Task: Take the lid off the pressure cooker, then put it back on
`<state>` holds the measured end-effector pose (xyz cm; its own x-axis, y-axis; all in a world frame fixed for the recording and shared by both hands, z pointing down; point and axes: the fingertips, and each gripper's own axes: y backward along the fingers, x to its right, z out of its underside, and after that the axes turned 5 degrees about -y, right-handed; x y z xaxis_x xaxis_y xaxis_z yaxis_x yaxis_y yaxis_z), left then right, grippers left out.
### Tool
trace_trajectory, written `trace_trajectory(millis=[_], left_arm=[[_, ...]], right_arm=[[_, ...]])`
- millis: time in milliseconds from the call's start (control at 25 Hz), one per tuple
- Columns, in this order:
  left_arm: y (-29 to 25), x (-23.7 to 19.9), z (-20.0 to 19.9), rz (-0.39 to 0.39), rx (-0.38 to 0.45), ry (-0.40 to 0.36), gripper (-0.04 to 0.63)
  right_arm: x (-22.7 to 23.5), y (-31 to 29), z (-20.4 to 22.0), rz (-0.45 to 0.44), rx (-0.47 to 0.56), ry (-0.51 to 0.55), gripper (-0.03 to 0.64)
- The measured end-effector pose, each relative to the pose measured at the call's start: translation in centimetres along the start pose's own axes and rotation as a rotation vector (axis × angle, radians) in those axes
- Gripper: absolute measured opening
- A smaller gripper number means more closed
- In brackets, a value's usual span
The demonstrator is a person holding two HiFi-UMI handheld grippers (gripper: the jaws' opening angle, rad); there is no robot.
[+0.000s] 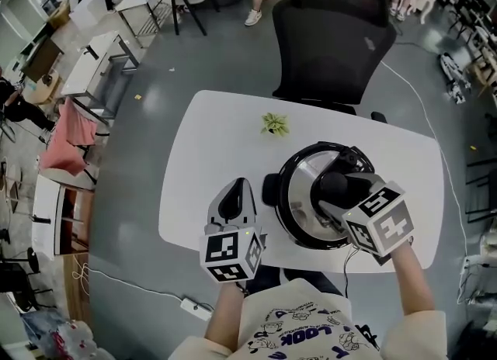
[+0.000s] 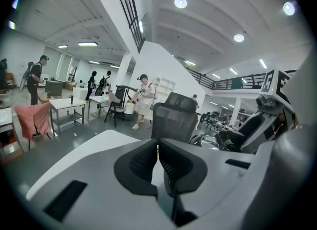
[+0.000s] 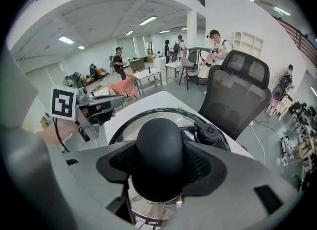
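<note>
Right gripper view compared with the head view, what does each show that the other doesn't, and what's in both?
Only the right gripper view: its pads pressed on both sides of the knob, and ceiling lights. Only the head view: the power strip on the floor and the person's shirt. Both: the lid, the left gripper, the chair and the table.

green plant (image 1: 274,124) on the white table (image 1: 217,157), black chair (image 1: 334,40) behind it.

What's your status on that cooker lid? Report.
Left tongs shut, empty. Right tongs clamped on lid knob. Lid sits on pressure cooker. Small plant well clear.
</note>
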<state>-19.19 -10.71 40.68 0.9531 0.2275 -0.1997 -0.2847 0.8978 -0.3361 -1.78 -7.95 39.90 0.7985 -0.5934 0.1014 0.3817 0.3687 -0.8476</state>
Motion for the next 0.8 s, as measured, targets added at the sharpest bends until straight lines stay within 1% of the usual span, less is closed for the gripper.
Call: trace_trajectory(millis=[360, 600, 800], left_arm=[[-1.2, 0.1, 2.0, 0.035, -0.042, 0.043, 0.018], [-2.2, 0.8, 3.1, 0.058, -0.061, 0.104, 0.086], [-3.2, 1.2, 4.1, 0.073, -0.079, 0.153, 0.123]], right_arm=[[0.0, -1.2, 0.4, 0.017, -0.027, 0.036, 0.295], [0.2, -1.6, 0.6, 0.007, -0.030, 0.043, 0.295], [0.1, -1.7, 0.4, -0.007, -0.026, 0.060, 0.295]])
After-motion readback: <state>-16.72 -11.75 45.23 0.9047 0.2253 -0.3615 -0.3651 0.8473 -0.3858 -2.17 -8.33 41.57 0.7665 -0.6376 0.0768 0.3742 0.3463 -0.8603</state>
